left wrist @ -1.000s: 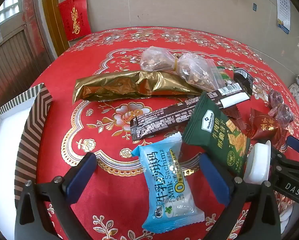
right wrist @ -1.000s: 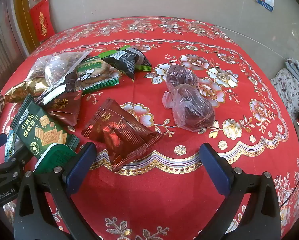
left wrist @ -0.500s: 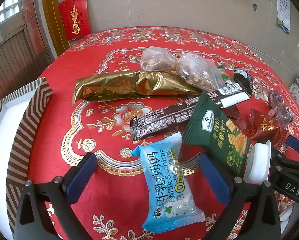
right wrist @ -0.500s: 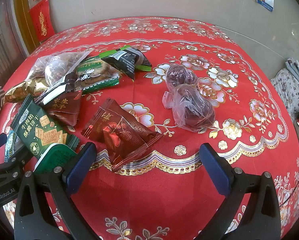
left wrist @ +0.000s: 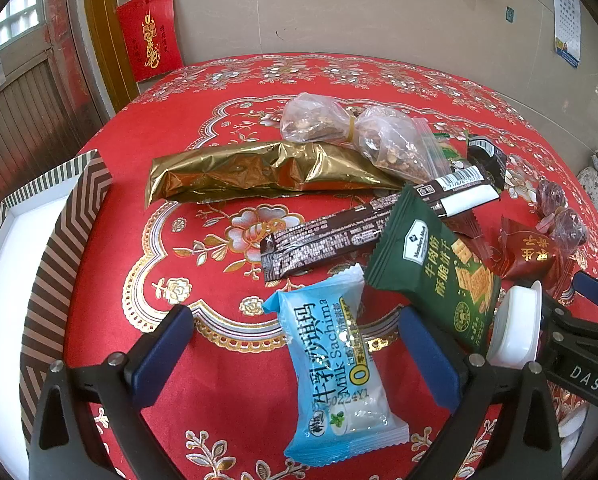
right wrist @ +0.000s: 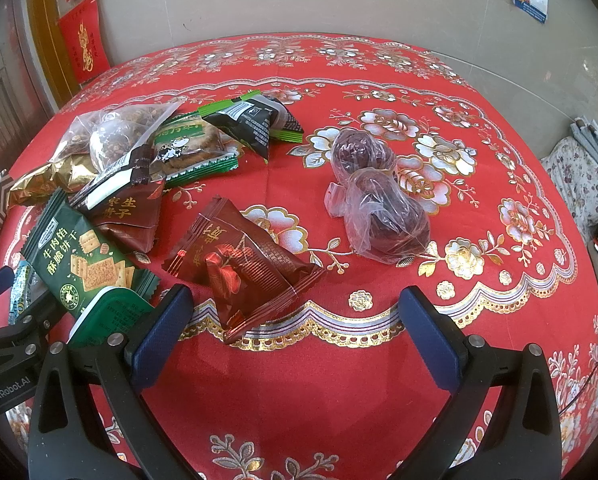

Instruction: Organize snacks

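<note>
**Left wrist view: snacks spread over the red bench, both tools wide apart**

From the left wrist camera, the left tool (left wrist: 295, 344) hangs low over the bench (left wrist: 147, 152) with its blue pads spread wide, gripping nothing. A light blue sachima packet (left wrist: 339, 376) lies between those pads, flat on the red floral cloth. Just beyond it a green cracker packet (left wrist: 435, 268) overlaps the end of a long dark brown bar wrapper (left wrist: 363, 232). Further back lies a crumpled gold foil pack (left wrist: 259, 172), with a clear bag of nuts (left wrist: 359, 136) touching its right end. At the left edge of the bench stands a striped box (left wrist: 59, 248) with a white inside.

From the right wrist camera, the right tool (right wrist: 295, 336) is likewise open and empty. A dark red packet (right wrist: 243, 272) lies just ahead of its pads, a second brown-red packet (right wrist: 127, 216) sits to the left against the green cracker packet (right wrist: 79, 260), and a clear bag of dark dates (right wrist: 379, 200) rests well to the right. Behind them a black-and-green triangular packet (right wrist: 255, 124) leans on a green biscuit packet (right wrist: 187, 148).
</note>
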Action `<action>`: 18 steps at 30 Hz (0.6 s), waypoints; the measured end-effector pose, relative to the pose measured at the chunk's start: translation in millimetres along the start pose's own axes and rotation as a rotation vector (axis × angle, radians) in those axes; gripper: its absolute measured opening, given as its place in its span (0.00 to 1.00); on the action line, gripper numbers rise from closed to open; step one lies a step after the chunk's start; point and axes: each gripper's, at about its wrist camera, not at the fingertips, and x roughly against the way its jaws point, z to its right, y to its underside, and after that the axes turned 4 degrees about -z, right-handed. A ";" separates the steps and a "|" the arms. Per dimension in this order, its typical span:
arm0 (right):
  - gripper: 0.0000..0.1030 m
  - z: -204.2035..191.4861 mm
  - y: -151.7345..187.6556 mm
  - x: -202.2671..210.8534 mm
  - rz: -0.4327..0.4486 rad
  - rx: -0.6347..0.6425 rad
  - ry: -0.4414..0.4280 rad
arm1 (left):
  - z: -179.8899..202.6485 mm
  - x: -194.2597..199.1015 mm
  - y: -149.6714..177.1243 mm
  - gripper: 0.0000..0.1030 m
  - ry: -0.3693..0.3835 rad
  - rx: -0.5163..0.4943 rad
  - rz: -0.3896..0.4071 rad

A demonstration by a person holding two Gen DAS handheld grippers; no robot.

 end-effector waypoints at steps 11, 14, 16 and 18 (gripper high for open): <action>1.00 -0.2 -0.2 0.0 0.000 0.000 0.000 | 0.0 0.0 0.0 1.00 0.000 0.000 0.000; 1.00 -0.4 -0.4 0.1 0.000 0.000 0.000 | 0.0 0.0 0.0 1.00 0.000 0.000 0.000; 1.00 -0.7 -0.7 0.2 -0.001 0.004 0.000 | 0.0 0.0 0.0 1.00 0.000 0.000 0.000; 1.00 0.2 -1.6 0.0 -0.014 0.009 -0.010 | 0.1 0.1 -0.3 1.00 0.002 -0.005 -0.003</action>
